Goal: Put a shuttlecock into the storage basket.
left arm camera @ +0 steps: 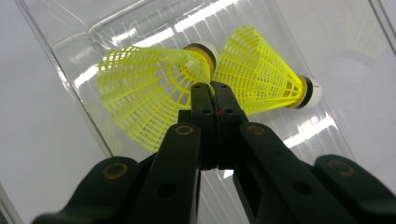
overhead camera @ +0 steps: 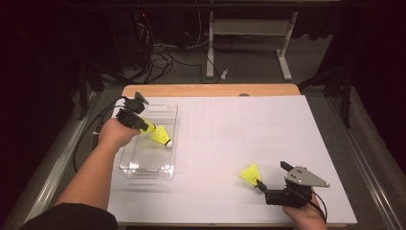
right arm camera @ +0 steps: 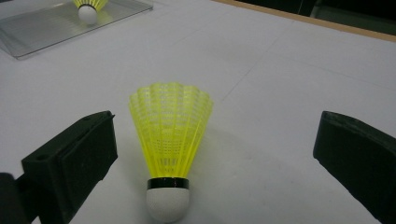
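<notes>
Here, left gripper point(left arm camera: 209, 86) jaws clamped on 1 shuttlecock's point(left arm camera: 149, 88) skirt over tray point(overhead camera: 165, 111); right gripper point(right arm camera: 215, 154) jaws apart, shuttlecock 2 point(right arm camera: 169, 140) between them. Risk: thin mesh slipping free.

Glossy clear plastic tray point(overhead camera: 143, 167), mesh shuttlecock point(right arm camera: 170, 135)

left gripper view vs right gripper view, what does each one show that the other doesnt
Left gripper view alone: the left gripper shut on the skirt of a yellow shuttlecock, held over the clear tray, with a second shuttlecock lying beside it.

Right gripper view alone: the right gripper open, jaws wide on either side of a third shuttlecock lying on the white table, cork end toward the camera.

Both: the clear tray, far off at the upper left of the right gripper view, with a shuttlecock in it.
</notes>
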`<state>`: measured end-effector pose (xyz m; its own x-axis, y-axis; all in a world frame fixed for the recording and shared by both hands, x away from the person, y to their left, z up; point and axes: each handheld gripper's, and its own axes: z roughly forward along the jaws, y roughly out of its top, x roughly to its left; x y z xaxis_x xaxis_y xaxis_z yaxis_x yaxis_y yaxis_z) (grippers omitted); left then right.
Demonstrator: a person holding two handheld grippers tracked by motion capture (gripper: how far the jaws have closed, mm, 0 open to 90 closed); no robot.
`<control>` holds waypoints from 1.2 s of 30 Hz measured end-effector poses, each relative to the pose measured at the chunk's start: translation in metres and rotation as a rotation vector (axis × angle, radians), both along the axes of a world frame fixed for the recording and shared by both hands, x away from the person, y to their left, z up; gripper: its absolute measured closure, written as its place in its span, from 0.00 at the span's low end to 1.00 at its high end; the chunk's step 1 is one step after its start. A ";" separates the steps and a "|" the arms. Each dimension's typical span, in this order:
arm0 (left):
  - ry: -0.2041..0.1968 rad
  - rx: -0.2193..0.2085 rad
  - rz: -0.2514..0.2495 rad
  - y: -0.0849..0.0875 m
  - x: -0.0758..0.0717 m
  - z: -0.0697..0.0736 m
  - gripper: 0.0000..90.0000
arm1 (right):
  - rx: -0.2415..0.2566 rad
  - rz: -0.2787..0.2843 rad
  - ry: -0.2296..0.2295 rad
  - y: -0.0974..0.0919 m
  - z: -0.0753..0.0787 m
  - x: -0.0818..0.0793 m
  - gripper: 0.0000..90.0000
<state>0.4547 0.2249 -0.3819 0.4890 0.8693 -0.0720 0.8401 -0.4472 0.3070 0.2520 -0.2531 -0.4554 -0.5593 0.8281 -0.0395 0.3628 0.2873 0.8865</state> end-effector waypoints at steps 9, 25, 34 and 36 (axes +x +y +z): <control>0.013 0.002 0.000 0.001 0.000 -0.003 1.00 | -0.004 0.002 0.001 0.001 -0.001 0.000 0.00; 0.091 -0.003 0.022 0.012 -0.005 -0.015 0.98 | -0.009 0.008 0.001 0.002 -0.001 0.000 0.00; 0.106 0.008 0.008 0.012 -0.010 -0.017 0.94 | -0.009 0.009 0.003 0.003 -0.001 0.000 0.00; 0.102 0.005 0.007 0.013 -0.011 -0.015 0.93 | -0.009 0.009 0.002 0.003 -0.001 0.000 0.00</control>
<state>0.4442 0.2380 -0.3969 0.4733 0.8732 -0.1163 0.8700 -0.4426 0.2174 0.2519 -0.2499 -0.4563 -0.5666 0.8227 -0.0462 0.3616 0.2987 0.8832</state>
